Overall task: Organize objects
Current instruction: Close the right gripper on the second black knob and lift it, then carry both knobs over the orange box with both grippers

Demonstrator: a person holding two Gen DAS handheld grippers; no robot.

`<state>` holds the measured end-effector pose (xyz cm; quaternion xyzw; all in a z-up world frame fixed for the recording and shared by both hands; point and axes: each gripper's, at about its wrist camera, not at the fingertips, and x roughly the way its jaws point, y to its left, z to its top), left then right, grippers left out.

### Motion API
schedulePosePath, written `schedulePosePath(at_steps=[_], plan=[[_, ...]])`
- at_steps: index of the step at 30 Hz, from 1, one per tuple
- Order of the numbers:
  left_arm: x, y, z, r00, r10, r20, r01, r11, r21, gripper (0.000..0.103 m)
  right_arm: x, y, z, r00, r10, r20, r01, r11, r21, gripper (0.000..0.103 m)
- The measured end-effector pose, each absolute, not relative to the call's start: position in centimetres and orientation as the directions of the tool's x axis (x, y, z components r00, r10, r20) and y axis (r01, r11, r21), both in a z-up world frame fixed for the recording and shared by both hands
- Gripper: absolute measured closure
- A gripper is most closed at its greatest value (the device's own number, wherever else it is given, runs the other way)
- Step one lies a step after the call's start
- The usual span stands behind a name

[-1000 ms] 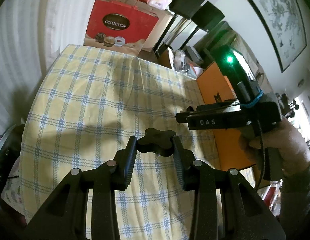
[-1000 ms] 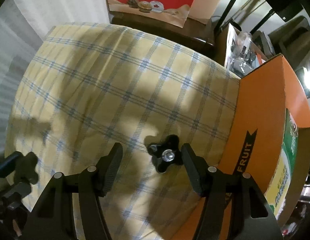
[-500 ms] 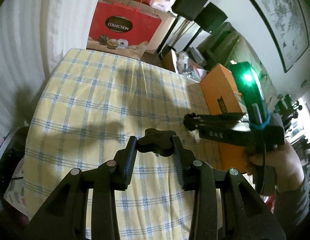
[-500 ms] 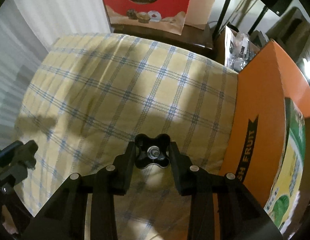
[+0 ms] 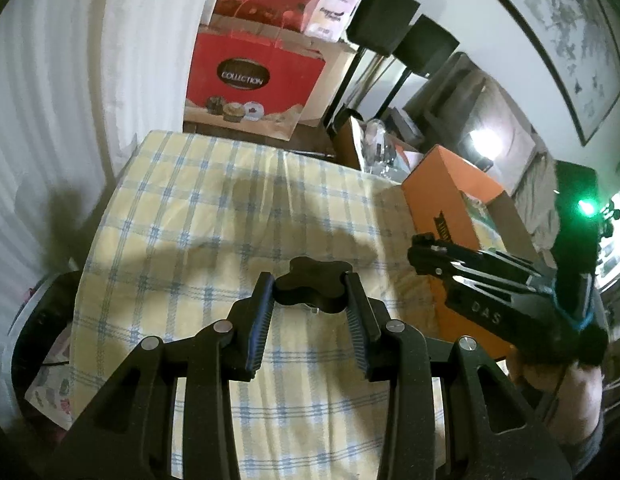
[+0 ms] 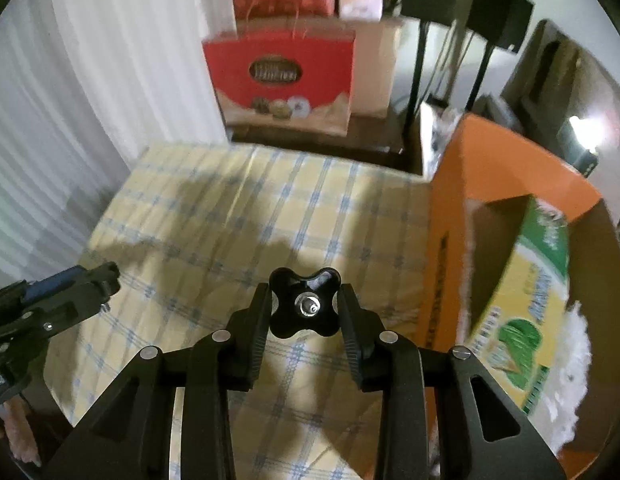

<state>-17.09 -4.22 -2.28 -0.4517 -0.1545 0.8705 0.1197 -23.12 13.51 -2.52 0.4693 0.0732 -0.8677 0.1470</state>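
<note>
Two black star knobs are now off the table, one in each of our grippers, and that is the change that matters. A second ago the right gripper stood wide over its knob, which lay on the checked tablecloth just beside the orange box. Its jaws have just been closing, and now the pads press on the right-hand knob from both sides, metal insert facing the camera. That knob has come up clear of the cloth, and the box, which earlier showed mostly its outer wall, now shows its open top and a green and yellow flap.

Our left gripper has kept its narrow grip on the left-hand knob throughout; the fingers clamp it at two opposite notches. It hangs above the cloth, farther from the orange box than the right one. In the left wrist view the right gripper has swung from the cloth toward the box wall.

We judge that the picking step is finished for both knobs and that carrying comes next. If the box is where they belong, the right knob is nearest and should go in first. We cannot see the box floor from either view, only white fluffy stuff near its rim, so we would lower gently before letting go.
</note>
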Motion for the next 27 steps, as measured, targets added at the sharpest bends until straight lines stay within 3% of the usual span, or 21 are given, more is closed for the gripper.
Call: schedulePosePath(at_steps=[9,27], plan=[[-16.5,-0.6,0.2,-0.593,0.319,-0.739,-0.113,-0.942,-0.316,0.07,-19.8,15.8,1.2,-0.627,-0.202,-0.753,0.294,-0.956,0.011,0.069],[-15.5,10.4,4.4,-0.611,0.348,-0.711,-0.251,-0.937,-0.243,0.07,-16.5,25.4,5.7,-0.697,-0.165,-0.698,0.196,-0.98,0.037,0.069]])
